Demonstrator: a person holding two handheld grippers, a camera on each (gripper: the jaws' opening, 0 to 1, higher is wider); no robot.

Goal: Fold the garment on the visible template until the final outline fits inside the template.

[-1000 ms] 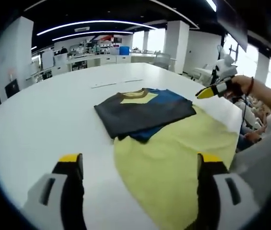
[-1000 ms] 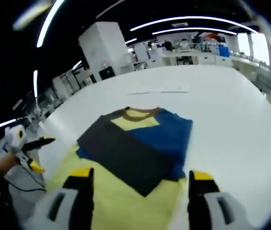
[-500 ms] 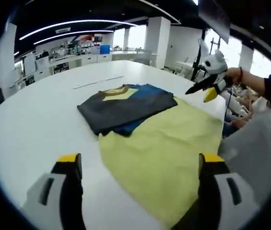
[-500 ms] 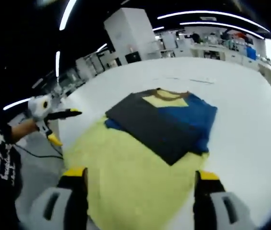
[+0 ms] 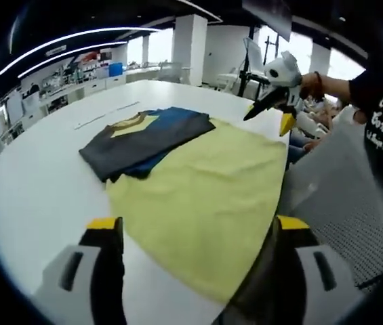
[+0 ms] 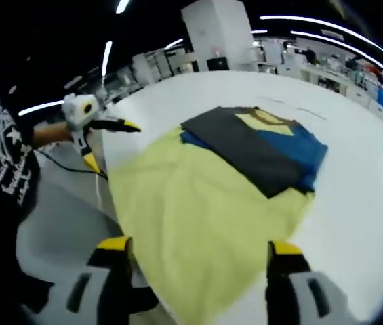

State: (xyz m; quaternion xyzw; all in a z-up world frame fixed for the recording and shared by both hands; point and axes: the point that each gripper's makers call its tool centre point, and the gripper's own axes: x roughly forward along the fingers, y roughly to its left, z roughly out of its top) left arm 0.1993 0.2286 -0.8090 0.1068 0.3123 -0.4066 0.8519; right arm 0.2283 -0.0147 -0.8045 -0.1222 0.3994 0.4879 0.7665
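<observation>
Left gripper view: both hand-held grippers (image 5: 194,233) (image 6: 192,254) spread, empty, above the folded grey-blue-yellow shirt (image 5: 144,139) on the yellow cloth template (image 5: 205,196); we judge it fits, so check edges.

Both grippers are pulling back from the folded garment (image 5: 144,139), away from the table (image 5: 35,183). More of the yellow template (image 6: 198,210) is now showing in both views.

The folded garment (image 5: 147,137) is dark grey and blue with a yellow patch and brown collar. It lies on a pale yellow template (image 5: 205,193) over a white table (image 5: 35,189).
</observation>
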